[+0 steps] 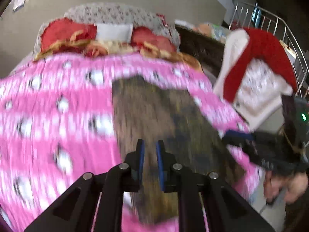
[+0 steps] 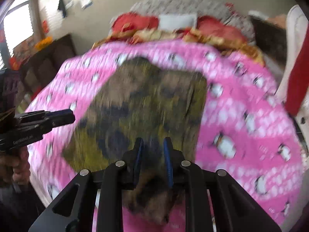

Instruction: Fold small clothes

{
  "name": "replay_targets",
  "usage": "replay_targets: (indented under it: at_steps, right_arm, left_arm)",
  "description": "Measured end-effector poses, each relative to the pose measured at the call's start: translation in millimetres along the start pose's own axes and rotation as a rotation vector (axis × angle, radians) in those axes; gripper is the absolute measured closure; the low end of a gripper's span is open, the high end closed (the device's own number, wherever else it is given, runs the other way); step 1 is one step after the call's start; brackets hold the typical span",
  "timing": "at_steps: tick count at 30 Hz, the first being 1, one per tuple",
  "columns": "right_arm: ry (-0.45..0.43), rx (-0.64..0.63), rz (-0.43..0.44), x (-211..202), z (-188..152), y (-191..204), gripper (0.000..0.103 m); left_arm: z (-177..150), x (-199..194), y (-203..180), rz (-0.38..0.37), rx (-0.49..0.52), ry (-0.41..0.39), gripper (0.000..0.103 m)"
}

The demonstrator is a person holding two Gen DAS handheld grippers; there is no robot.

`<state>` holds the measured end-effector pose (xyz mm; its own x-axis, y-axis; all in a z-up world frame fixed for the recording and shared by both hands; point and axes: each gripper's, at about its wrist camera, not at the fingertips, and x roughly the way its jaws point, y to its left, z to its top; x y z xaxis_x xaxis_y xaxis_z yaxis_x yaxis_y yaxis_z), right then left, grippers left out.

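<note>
- The bed (image 2: 251, 116) fills both views, covered by a pink penguin-print blanket (image 1: 48, 106), with red pillows (image 1: 63, 31) heaped at the far end.
- My task piece, a small camouflage garment (image 2: 150, 100), lies flat on that blanket, its long axis running from near to far; both pictures are blurred, so I can't read its hems or tell which kind of clothing it is.
- To the right, off the bed, a red-and-white cloth (image 1: 256, 71) hangs by a metal railing (image 1: 280, 29).
- My right gripper (image 2: 152, 145) sits over the garment's near end, jaws a little apart and seemingly empty; the cloth stretches straight ahead of it.
- My left gripper (image 1: 149, 145) hovers above the garment too, jaws parted by a narrow gap, nothing visibly between them.
- I judge the right the nearer to the near hem.
</note>
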<state>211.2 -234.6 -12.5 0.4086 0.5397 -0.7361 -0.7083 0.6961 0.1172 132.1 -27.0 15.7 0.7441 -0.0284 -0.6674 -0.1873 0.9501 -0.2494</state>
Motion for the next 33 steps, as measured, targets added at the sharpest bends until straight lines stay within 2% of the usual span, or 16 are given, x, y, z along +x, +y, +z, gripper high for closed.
replay_targets:
  at_steps: [4, 6, 9, 11, 14, 16, 18, 23, 27, 28, 29, 30, 31, 33]
  right_arm:
    - [-0.015, 0.114, -0.093, 18, 48, 9, 0.096]
    - [-0.021, 0.150, -0.176, 35, 69, 13, 0.094]
    - [-0.001, 0.195, -0.237, 67, 86, 8, 0.094]
    - [0.007, 0.201, -0.241, 90, 90, -1, 0.094]
    - [0.054, 0.177, -0.265, 120, 81, -15, 0.094]
    - [0.071, 0.219, -0.216, 130, 71, -28, 0.094]
    - [0.046, 0.254, -0.177, 127, 68, -36, 0.094]
    - [0.038, 0.253, -0.165, 133, 66, -39, 0.094]
    - [0.043, 0.284, -0.120, 132, 68, -43, 0.091]
    - [0.059, 0.287, -0.101, 131, 70, -44, 0.091]
    - [0.075, 0.282, -0.086, 124, 74, -47, 0.091]
    - [0.063, 0.283, -0.083, 113, 75, -48, 0.091]
    - [0.036, 0.274, -0.093, 96, 73, -48, 0.091]
    - [0.000, 0.231, -0.090, 70, 68, -46, 0.087]
  left_arm:
    - [65, 52, -1, 0.055, 0.002, -0.020, 0.092]
    - [85, 87, -1, 0.069, -0.002, 0.018, 0.092]
    - [94, 125, 3, 0.113, -0.017, 0.067, 0.092]
    - [90, 146, 9, 0.138, -0.034, 0.106, 0.092]
    - [81, 166, 15, 0.140, -0.049, 0.138, 0.091]
    - [77, 173, 17, 0.144, -0.050, 0.129, 0.090]
    - [74, 178, 17, 0.148, -0.044, 0.120, 0.090]
    - [72, 186, 22, 0.133, -0.064, 0.110, 0.089]
    - [81, 180, 14, 0.154, -0.020, 0.138, 0.088]
    - [84, 172, 14, 0.135, -0.027, 0.150, 0.081]
    - [88, 159, 18, 0.078, -0.049, 0.162, 0.073]
    - [88, 142, 23, 0.021, -0.064, 0.154, 0.052]
    - [86, 126, 27, 0.004, -0.061, 0.128, 0.035]
    - [74, 97, 33, 0.029, -0.031, 0.082, 0.032]
